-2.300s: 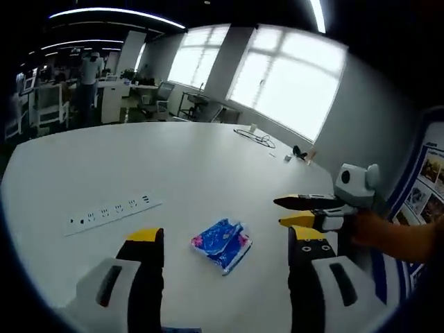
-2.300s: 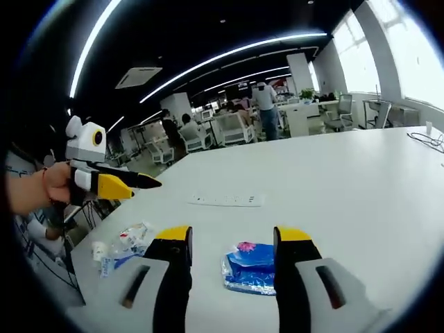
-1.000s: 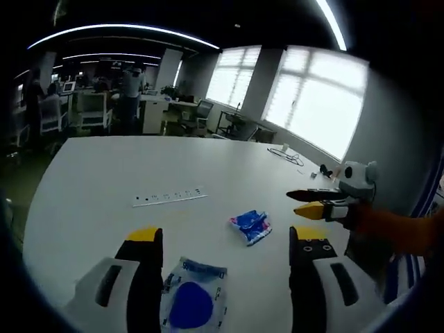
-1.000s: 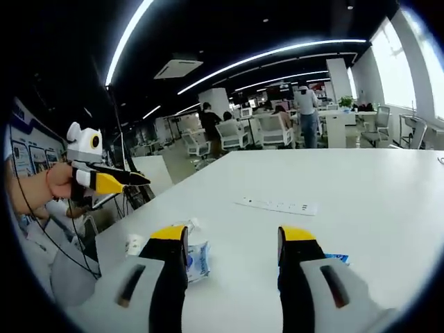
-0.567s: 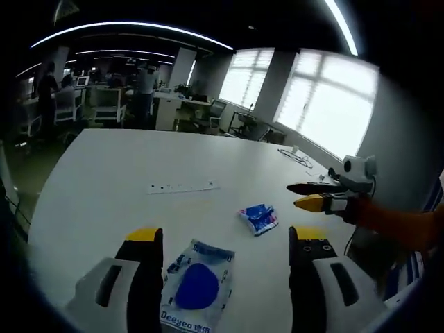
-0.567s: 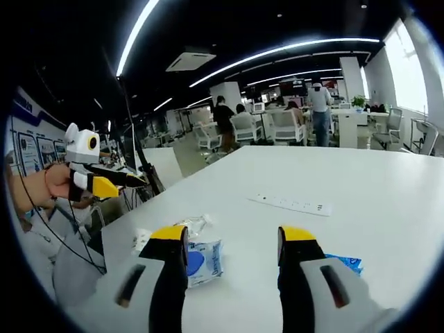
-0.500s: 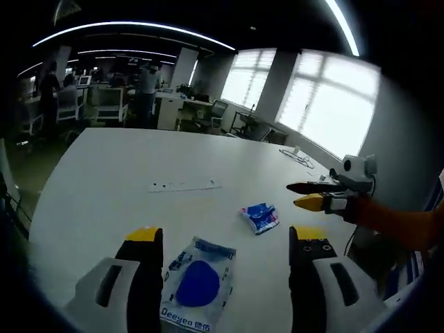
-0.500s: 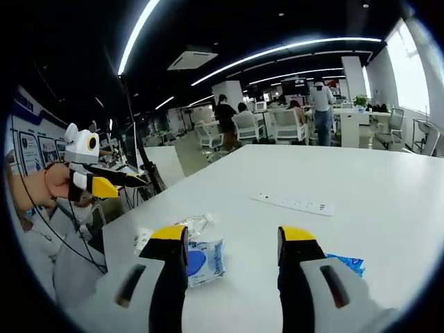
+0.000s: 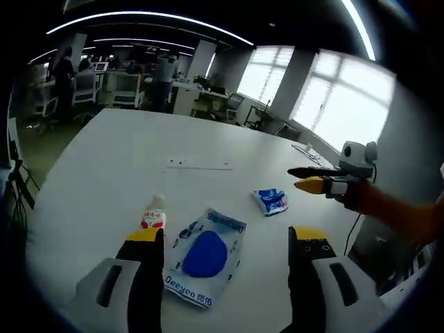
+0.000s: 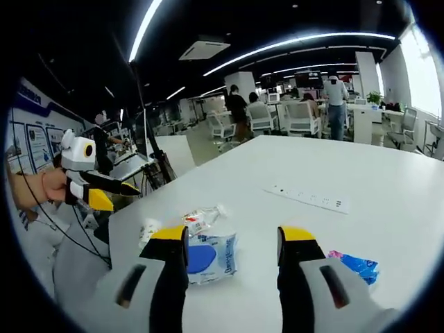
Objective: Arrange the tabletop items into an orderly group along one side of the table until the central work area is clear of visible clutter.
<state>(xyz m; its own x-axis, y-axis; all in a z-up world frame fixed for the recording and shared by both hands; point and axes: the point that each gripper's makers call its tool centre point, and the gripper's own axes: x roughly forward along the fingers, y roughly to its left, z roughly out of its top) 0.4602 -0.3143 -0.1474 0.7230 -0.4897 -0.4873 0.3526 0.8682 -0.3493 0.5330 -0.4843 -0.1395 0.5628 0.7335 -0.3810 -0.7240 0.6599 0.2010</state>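
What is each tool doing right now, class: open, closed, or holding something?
Left tool: open, holding nothing, above the white pouch.
Right tool: open, holding nothing.

my right gripper, jaws apart over the white table

wipes pack lower centre, blue packet lower right, left gripper at left.

The table is plain white. On it lies a white pouch with a deep blue oval and blue lettering, a small crumpled blue packet with pink specks, and a little clear bottle with a red-and-white label. A white power strip blends into the surface. Both grippers' fingers are black, tipped yellow.
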